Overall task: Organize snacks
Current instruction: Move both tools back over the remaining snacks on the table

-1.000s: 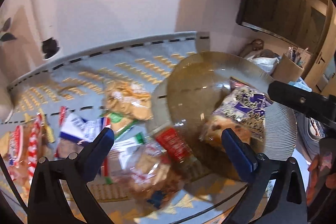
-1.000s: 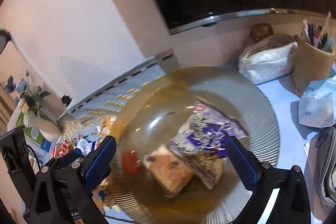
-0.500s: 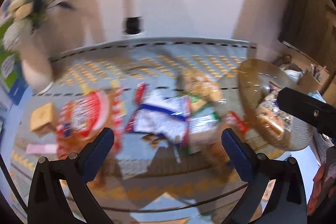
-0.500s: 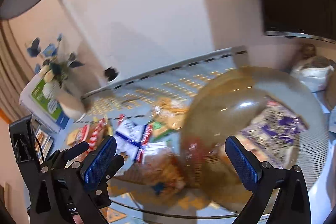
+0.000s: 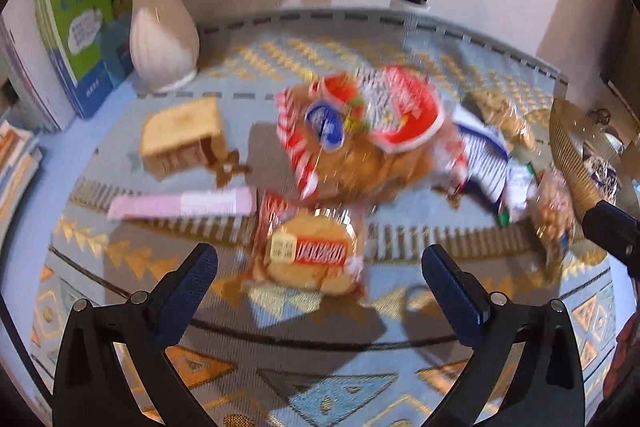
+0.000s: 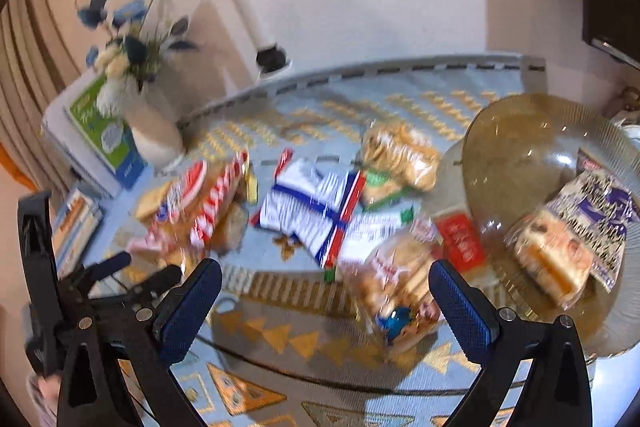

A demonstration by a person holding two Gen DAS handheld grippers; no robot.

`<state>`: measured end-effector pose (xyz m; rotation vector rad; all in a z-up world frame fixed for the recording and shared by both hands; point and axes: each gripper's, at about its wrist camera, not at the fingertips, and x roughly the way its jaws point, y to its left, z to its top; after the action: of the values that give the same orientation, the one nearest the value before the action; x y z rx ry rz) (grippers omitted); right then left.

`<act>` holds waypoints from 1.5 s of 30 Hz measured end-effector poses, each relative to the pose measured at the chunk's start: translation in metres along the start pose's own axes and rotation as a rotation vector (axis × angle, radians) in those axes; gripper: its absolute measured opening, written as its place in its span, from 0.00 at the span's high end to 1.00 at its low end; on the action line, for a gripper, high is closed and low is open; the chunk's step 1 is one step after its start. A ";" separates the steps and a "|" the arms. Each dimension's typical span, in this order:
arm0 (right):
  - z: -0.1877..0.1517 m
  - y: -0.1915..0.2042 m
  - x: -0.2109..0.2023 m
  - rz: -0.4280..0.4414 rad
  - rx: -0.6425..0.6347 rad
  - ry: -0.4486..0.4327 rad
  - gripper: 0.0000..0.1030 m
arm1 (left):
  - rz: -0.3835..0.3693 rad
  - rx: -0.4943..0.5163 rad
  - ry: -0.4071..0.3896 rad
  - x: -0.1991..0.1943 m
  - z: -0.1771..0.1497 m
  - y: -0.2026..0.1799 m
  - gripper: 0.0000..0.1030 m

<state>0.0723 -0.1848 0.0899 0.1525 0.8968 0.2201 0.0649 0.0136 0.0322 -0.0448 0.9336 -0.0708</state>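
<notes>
Hovering over the tabletop [image 5: 400, 359], the left gripper [image 5: 320, 279] has jaws wide apart and empty; the round cookie pack [image 5: 310, 253] lies dead ahead between them, nearer than the right gripper [image 6: 326, 293], also spread.

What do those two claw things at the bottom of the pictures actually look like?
Both match: the left gripper and right gripper are black angular plastic frames with silver screws. Each finger carries a dark blue textured pad. Their jaws form a wide V.
</notes>
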 end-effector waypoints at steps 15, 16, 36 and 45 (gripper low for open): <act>-0.034 -0.032 0.039 -0.118 0.052 -0.028 0.00 | 0.078 0.008 0.006 0.038 -0.011 0.004 0.01; -0.035 -0.035 0.044 -0.108 0.062 -0.023 0.00 | 0.077 0.002 0.003 0.038 -0.011 0.004 0.00; -0.035 -0.045 0.052 -0.029 0.115 -0.019 0.00 | 0.081 -0.001 0.002 0.038 -0.012 0.005 0.00; -0.036 -0.046 0.049 -0.017 0.126 -0.027 0.00 | 0.082 0.000 0.002 0.038 -0.012 0.005 0.00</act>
<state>0.0792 -0.2150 0.0198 0.2643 0.8853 0.1459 0.0783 0.0151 -0.0056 -0.0070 0.9362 0.0048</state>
